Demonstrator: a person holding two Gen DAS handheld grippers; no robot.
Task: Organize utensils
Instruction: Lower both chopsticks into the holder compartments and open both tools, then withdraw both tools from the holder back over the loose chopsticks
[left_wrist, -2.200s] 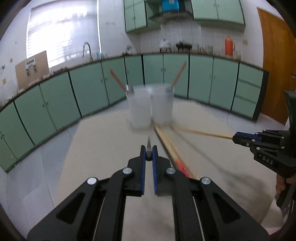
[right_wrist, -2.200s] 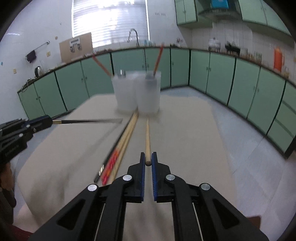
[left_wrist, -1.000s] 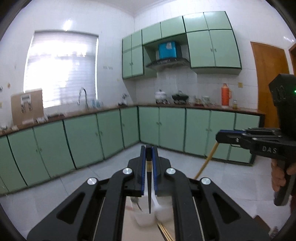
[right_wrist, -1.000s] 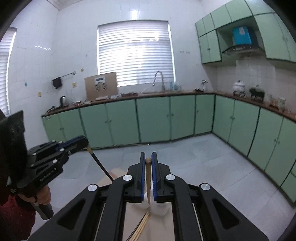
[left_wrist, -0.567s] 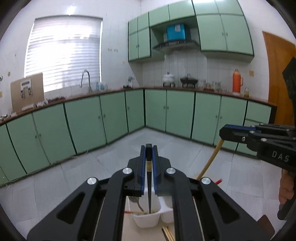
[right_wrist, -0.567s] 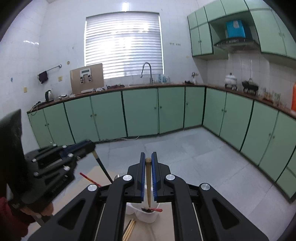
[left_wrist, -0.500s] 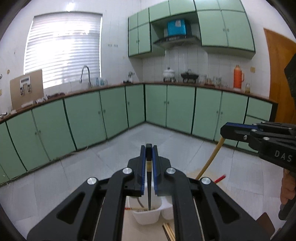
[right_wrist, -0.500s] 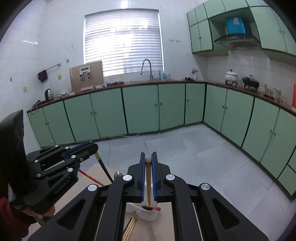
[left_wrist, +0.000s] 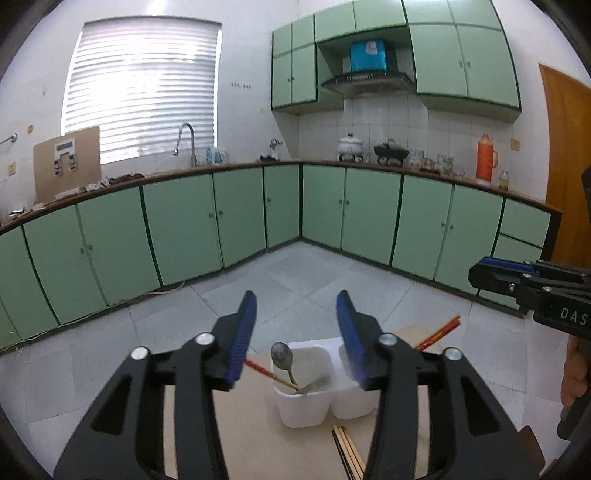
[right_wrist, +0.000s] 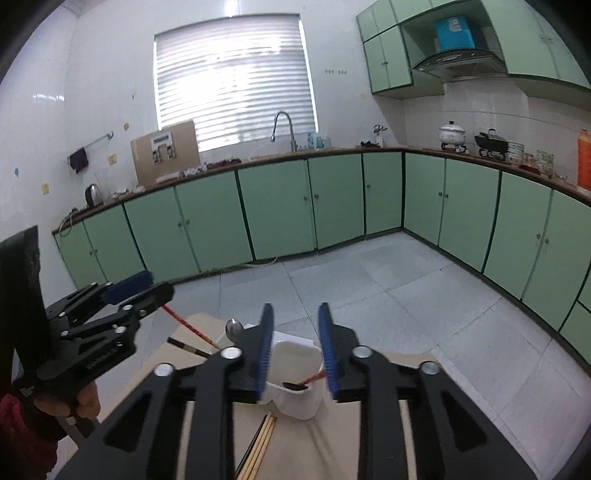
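Note:
Two white cups (left_wrist: 303, 402) stand side by side on the beige table (left_wrist: 251, 439). The left cup holds a metal spoon (left_wrist: 282, 356) and a red chopstick (left_wrist: 258, 369) that leans left. Red and orange sticks (left_wrist: 439, 332) lean right out of the other cup. My left gripper (left_wrist: 295, 314) hangs above the cups, its jaws opening with nothing between them. My right gripper (right_wrist: 295, 317) hangs over the cups (right_wrist: 295, 369) too, jaws opening and empty; a red-tipped stick (right_wrist: 312, 377) lies in the cup below it. Each gripper shows in the other's view: left gripper (right_wrist: 136, 288), right gripper (left_wrist: 480, 271).
Several wooden and dark chopsticks (left_wrist: 347, 450) lie on the table in front of the cups, also chopsticks (right_wrist: 258, 446) in the right view. Green cabinets (left_wrist: 351, 214) and tiled floor lie beyond the table's far edge. A hand (right_wrist: 86, 402) grips the left tool.
Both grippers have sunk toward the cups. Their jaws have parted, and the dark stick in the left and the wooden stick in the right are gone from between the pads.

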